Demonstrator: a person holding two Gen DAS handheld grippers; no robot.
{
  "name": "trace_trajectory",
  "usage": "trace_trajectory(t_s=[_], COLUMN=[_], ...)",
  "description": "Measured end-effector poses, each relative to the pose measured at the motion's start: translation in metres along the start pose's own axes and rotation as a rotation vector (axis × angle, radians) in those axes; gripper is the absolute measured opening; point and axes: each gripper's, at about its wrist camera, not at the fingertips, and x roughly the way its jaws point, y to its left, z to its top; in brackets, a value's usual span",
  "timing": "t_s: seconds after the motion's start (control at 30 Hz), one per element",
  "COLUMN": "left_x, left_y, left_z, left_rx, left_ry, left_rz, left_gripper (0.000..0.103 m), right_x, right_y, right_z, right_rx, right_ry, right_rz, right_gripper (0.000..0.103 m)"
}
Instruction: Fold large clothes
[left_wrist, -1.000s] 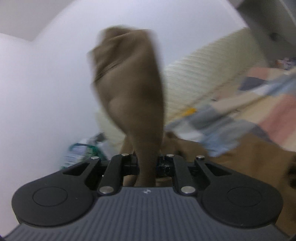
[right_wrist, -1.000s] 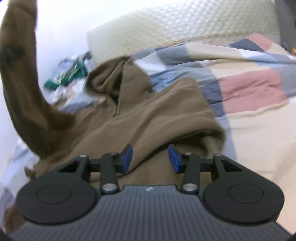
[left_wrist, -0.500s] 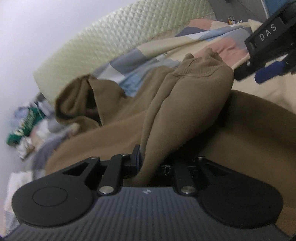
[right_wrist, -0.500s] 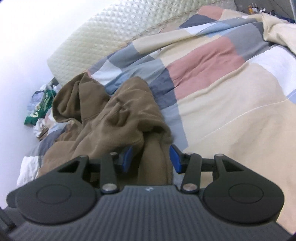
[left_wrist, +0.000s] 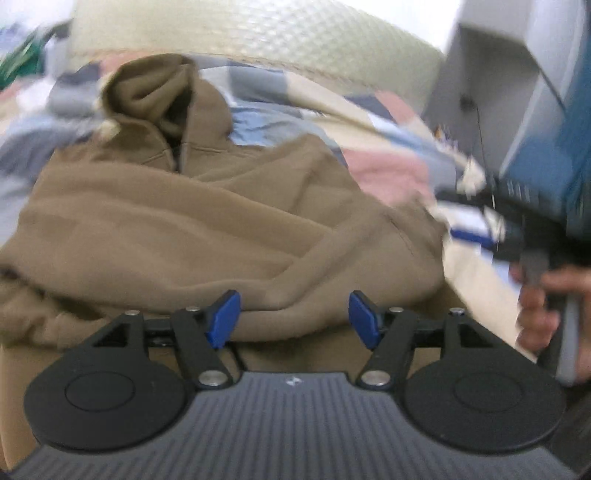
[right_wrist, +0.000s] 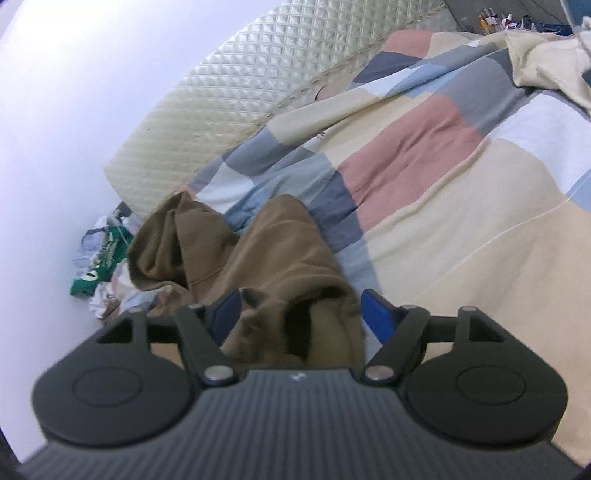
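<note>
A brown hoodie (left_wrist: 207, 229) lies on the bed with its hood (left_wrist: 155, 92) at the far end. Its sleeve is folded across the body. My left gripper (left_wrist: 293, 317) sits at the hoodie's near edge. Its jaws are opening, and the blue pads (left_wrist: 223, 319) stand wide apart with fabric lying loose between them. In the right wrist view, a bunched part of the hoodie (right_wrist: 291, 266) lies between the spreading pads (right_wrist: 376, 314) of my right gripper (right_wrist: 301, 314), and neither pad presses on it. The left wrist view shows the right gripper (left_wrist: 471, 234) beside the hoodie's right edge, held by a hand (left_wrist: 543, 299).
A patchwork duvet (right_wrist: 424, 155) in cream, pink, grey and blue covers the bed. A quilted cream headboard (right_wrist: 221, 88) stands behind it. A heap of green and white clothes (right_wrist: 99, 258) lies by the wall. A rumpled cream blanket (right_wrist: 546, 66) is at the far right.
The left gripper brought the raised sleeve down across the hoodie's body, let it go and opened wide. The right gripper's jaws spread wider around the bunched fabric.
</note>
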Motion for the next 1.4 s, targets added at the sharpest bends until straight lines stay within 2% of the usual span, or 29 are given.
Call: trace_trajectory(t_s=[0.17, 0.23, 0.3, 0.37, 0.47, 0.6, 0.67, 0.7, 0.73, 0.8, 0.83, 0.87, 0.93, 1.07, 1.23, 1.3, 1.4], left_x=[-0.006, -0.011, -0.023, -0.032, -0.036, -0.022, -0.010, -0.005, -0.001, 0.005, 0.006, 0.010, 0.005, -0.015, -0.045, -0.049, -0.040], left_y=[0.059, 0.072, 0.082, 0.100, 0.125, 0.151, 0.162, 0.166, 0.167, 0.170, 0.171, 0.170, 0.175, 0.188, 0.217, 0.225, 0.224], left_z=[0.012, 0.017, 0.021, 0.026, 0.024, 0.019, 0.019, 0.019, 0.022, 0.027, 0.030, 0.033, 0.037, 0.045, 0.052, 0.055, 0.060], left_rx=[-0.254, -0.308, -0.341, -0.388, -0.471, -0.567, -0.606, -0.616, -0.617, -0.605, -0.597, -0.592, -0.617, -0.669, -0.734, -0.726, -0.635], left_ry=[-0.055, -0.081, -0.109, -0.129, -0.142, -0.102, -0.089, -0.090, -0.096, -0.100, -0.107, -0.114, -0.146, -0.262, -0.428, -0.441, -0.395], left_rz=[-0.051, -0.042, -0.010, 0.026, 0.132, 0.210, 0.226, 0.239, 0.255, 0.275, 0.289, 0.292, 0.260, 0.222, 0.205, 0.222, 0.298], left_gripper=[0.070, 0.070, 0.070, 0.070, 0.070, 0.069, 0.066, 0.064, 0.059, 0.042, 0.027, 0.019, 0.014, 0.012, 0.012, 0.012, 0.012], right_x=[0.004, 0.008, 0.012, 0.016, 0.023, 0.029, 0.029, 0.030, 0.032, 0.035, 0.035, 0.035, 0.034, 0.030, 0.021, 0.017, 0.027], right_y=[0.014, 0.018, 0.022, 0.026, 0.026, 0.033, 0.039, 0.041, 0.042, 0.044, 0.044, 0.045, 0.047, 0.061, 0.106, 0.125, 0.137], right_z=[-0.009, -0.012, -0.015, -0.017, -0.021, -0.024, -0.026, -0.027, -0.028, -0.030, -0.030, -0.029, -0.027, -0.015, 0.005, 0.008, 0.007], right_rx=[-0.040, -0.047, -0.065, -0.103, -0.109, -0.134, -0.171, -0.189, -0.204, -0.230, -0.241, -0.252, -0.262, -0.272, -0.345, -0.394, -0.428], right_ry=[0.011, 0.025, 0.033, 0.040, 0.046, 0.068, 0.070, 0.077, 0.086, 0.104, 0.108, 0.109, 0.110, 0.105, 0.033, -0.025, -0.030], right_rz=[0.004, 0.003, -0.007, -0.052, -0.069, -0.033, -0.031, -0.034, -0.040, -0.056, -0.059, -0.058, -0.045, 0.006, 0.152, 0.217, 0.192], right_gripper=[0.075, 0.075, 0.075, 0.075, 0.075, 0.074, 0.066, 0.064, 0.057, 0.041, 0.031, 0.028, 0.025, 0.022, 0.022, 0.022, 0.022])
